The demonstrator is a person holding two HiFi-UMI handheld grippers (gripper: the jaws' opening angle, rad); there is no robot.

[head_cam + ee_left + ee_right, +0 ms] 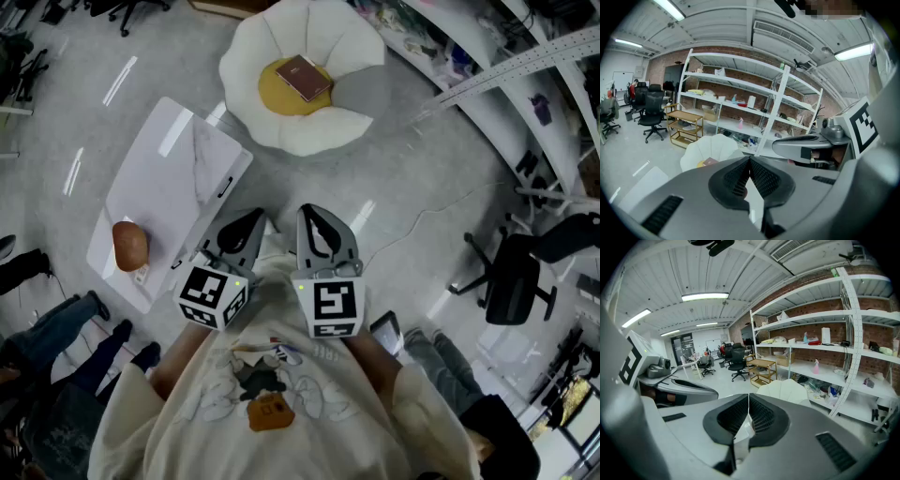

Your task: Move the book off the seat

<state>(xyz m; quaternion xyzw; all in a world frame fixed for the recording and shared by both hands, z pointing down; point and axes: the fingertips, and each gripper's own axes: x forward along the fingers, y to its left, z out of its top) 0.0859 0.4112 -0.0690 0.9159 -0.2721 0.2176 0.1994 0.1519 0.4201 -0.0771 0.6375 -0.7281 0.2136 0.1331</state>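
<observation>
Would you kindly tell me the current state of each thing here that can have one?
book, closed, lying flat on the seat
left hand-held gripper, shut, empty
right hand-held gripper, shut, empty
office chair, upright

Just beyond the left claw (750, 160), the claw's own grey body covers the lower part of the seat (712, 147) and all but one corner of the book (708, 162). Ahead of the right claw (749, 398), the seat's cushion is hidden the same way, and only the white back petals rise above the claw. The things on the shelves (740, 84) far beyond both claws are too small to name. Left of the left claw, a brown lump (130, 244) on the table (159, 187) cannot be identified, and people (66, 319) are cut off by the picture's edge.
</observation>
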